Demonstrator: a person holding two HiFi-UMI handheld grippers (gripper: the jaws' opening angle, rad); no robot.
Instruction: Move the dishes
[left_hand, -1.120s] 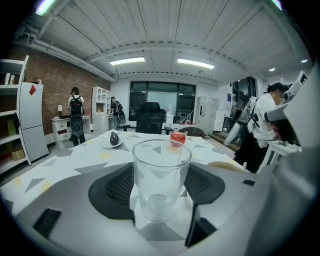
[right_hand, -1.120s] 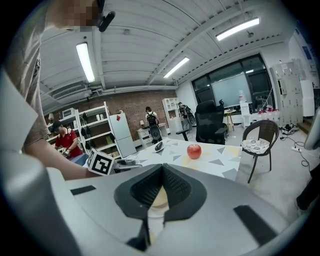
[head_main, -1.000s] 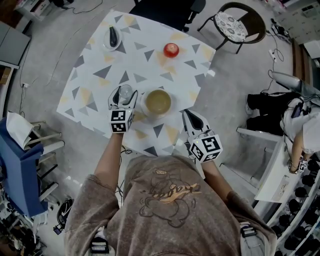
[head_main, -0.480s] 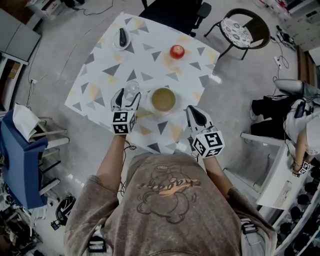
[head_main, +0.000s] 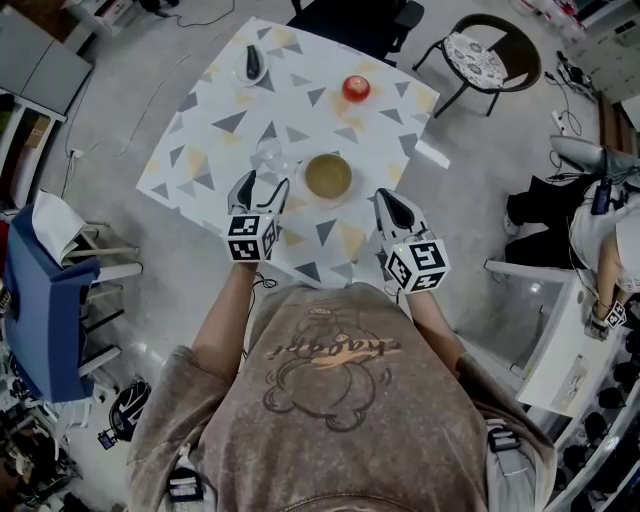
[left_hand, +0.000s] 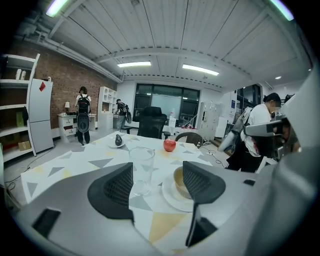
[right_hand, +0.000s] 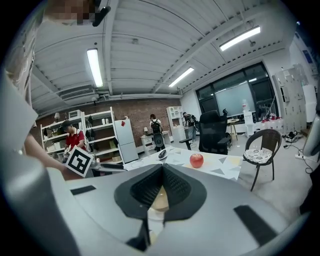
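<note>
A clear empty glass stands upright on the triangle-patterned table. Right of it a bowl sits on a white plate. My left gripper is open, just short of the glass and not touching it. My right gripper is shut with nothing in it, at the table's near right edge, right of the bowl. Further back are a red apple and a small dish with a dark object.
A black office chair stands at the table's far side and a round dark chair to the far right. A blue bin stands left of me, white furniture to my right. People stand in the background.
My left gripper has drawn back toward me and risen; the glass that stood between its jaws now stands free in front of them. The right gripper has hardly moved.
</note>
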